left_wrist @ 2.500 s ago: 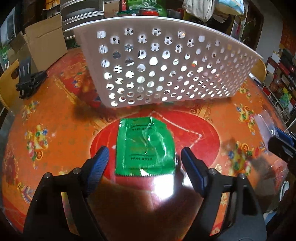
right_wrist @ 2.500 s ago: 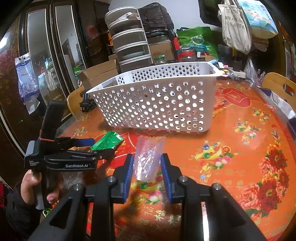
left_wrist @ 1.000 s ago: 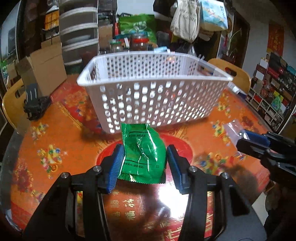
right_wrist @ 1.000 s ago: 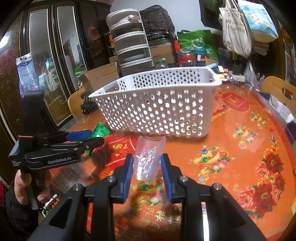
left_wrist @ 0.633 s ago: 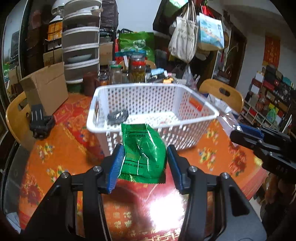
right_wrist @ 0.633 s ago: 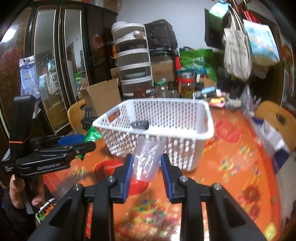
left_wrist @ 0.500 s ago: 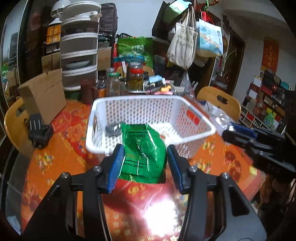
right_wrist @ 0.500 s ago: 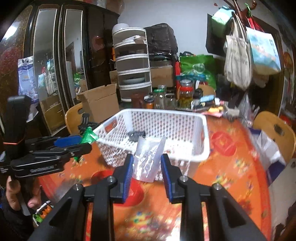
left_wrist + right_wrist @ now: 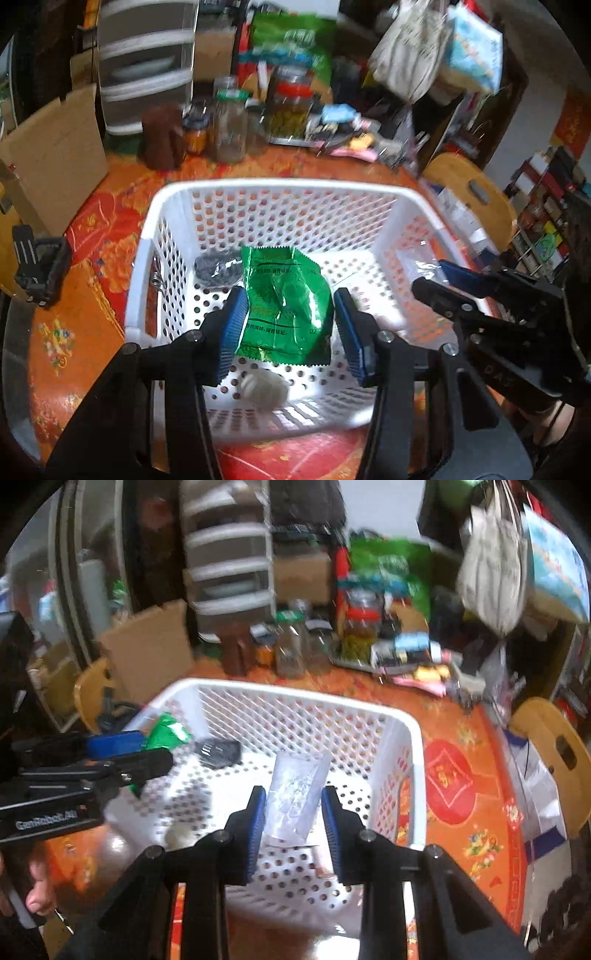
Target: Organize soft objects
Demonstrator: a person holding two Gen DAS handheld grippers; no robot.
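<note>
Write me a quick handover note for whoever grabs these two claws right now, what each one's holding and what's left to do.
Left claw: shut on the green foil packet, held above the white perforated basket.
Right claw: shut on the clear plastic bag, also above the basket's inside.
Already in the basket: a dark grey pouch near the back left and a pale round thing near the front; too blurred to name.
Done: both items are over the basket.
Left: likely open each claw so both drop inside, then withdraw.

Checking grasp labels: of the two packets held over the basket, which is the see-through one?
The clear plastic packet in the right gripper; the left gripper holds an opaque green foil packet.
</note>
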